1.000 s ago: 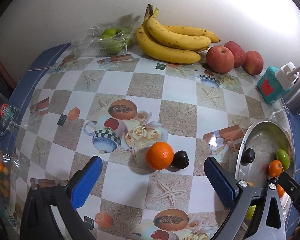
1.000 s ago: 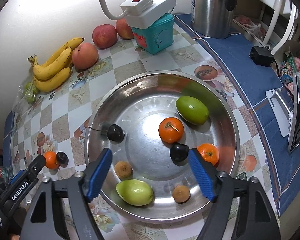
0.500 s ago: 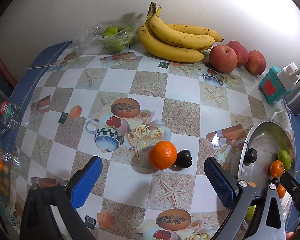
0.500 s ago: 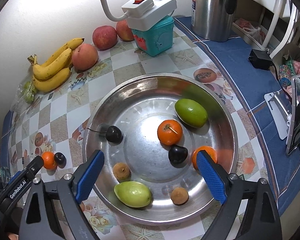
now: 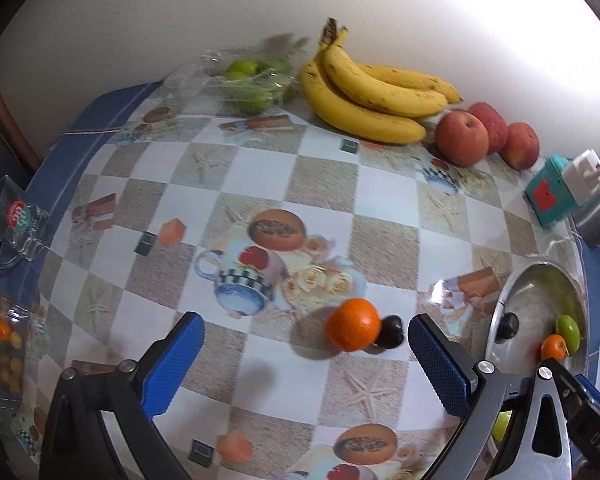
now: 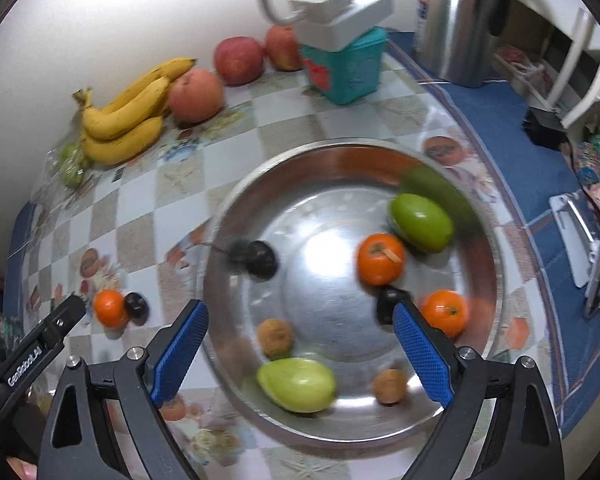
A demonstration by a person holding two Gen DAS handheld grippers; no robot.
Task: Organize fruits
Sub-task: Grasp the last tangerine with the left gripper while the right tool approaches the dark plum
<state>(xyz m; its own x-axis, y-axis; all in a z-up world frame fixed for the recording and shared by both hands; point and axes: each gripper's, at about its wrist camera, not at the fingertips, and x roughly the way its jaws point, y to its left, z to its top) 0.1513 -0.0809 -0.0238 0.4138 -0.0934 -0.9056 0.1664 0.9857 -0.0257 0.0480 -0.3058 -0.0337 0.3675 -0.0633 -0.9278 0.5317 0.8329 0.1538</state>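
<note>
Hovering over round steel bowl point(image 6: 496, 272), right gripper point(image 6: 300, 354) was seen wide open, empty, jaws just widened; small brown fruit point(image 6: 275, 336) best straddled squarely before closing.

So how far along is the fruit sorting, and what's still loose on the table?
Done: the steel bowl holds two oranges, two green fruits, two dark plums and two small brown fruits. In hand: nothing; the left gripper and right gripper are both open. Left: the orange and dark plum on the tablecloth, probably next.
</note>
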